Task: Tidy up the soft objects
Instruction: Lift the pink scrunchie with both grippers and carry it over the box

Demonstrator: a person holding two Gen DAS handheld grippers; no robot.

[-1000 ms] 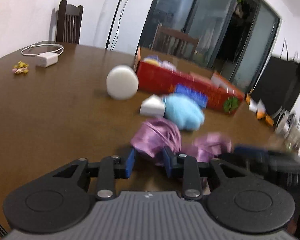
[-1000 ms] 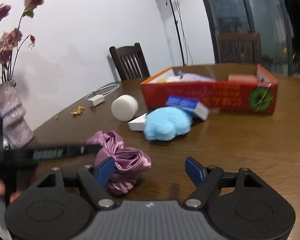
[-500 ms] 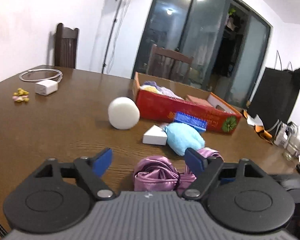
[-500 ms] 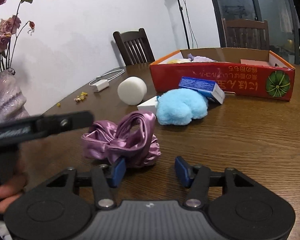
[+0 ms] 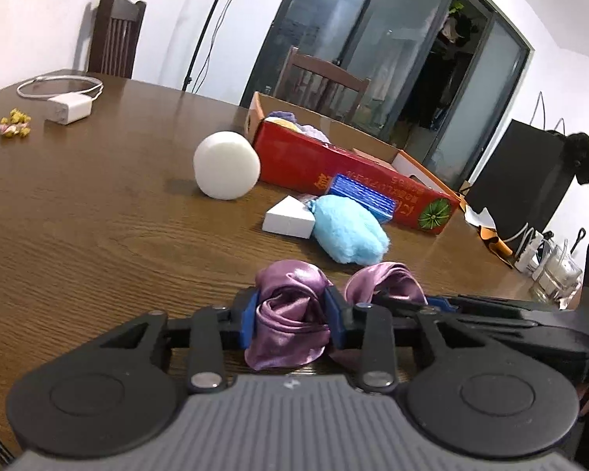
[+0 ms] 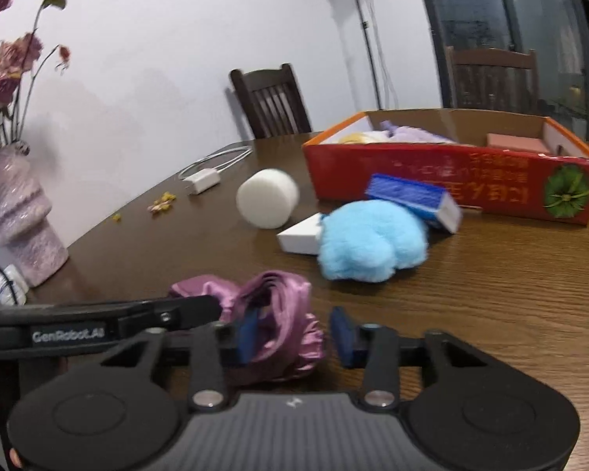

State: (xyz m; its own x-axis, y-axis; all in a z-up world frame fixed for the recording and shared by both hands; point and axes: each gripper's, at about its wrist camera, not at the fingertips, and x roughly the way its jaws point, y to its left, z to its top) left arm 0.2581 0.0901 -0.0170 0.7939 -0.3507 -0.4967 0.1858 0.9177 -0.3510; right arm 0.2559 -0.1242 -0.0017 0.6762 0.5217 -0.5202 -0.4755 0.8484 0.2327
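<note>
A purple satin scrunchie (image 5: 290, 314) lies on the brown table (image 5: 98, 227). My left gripper (image 5: 292, 320) is shut on one end of it. My right gripper (image 6: 294, 333) is partly closed around the other end (image 6: 282, 314), with a gap at the right finger. Beyond lie a fluffy blue pouf (image 5: 349, 233) (image 6: 373, 245), a white foam cylinder (image 5: 225, 165) (image 6: 267, 202), a white wedge (image 5: 288, 219) (image 6: 300, 235) and a blue sponge (image 5: 363, 196) (image 6: 412, 198). A red cardboard box (image 5: 333, 168) (image 6: 451, 180) holds soft items.
A purple vase with dried roses (image 6: 19, 219) stands left. A white charger with cable (image 5: 68, 108) (image 6: 202, 180) and small dried buds (image 5: 15, 121) lie far left. Chairs (image 5: 114, 31) (image 6: 271, 102) ring the table. Clutter (image 5: 546, 259) sits at the right edge.
My left gripper closed on the scrunchie after standing open around it. My right gripper moved in and narrowed around the other end.
</note>
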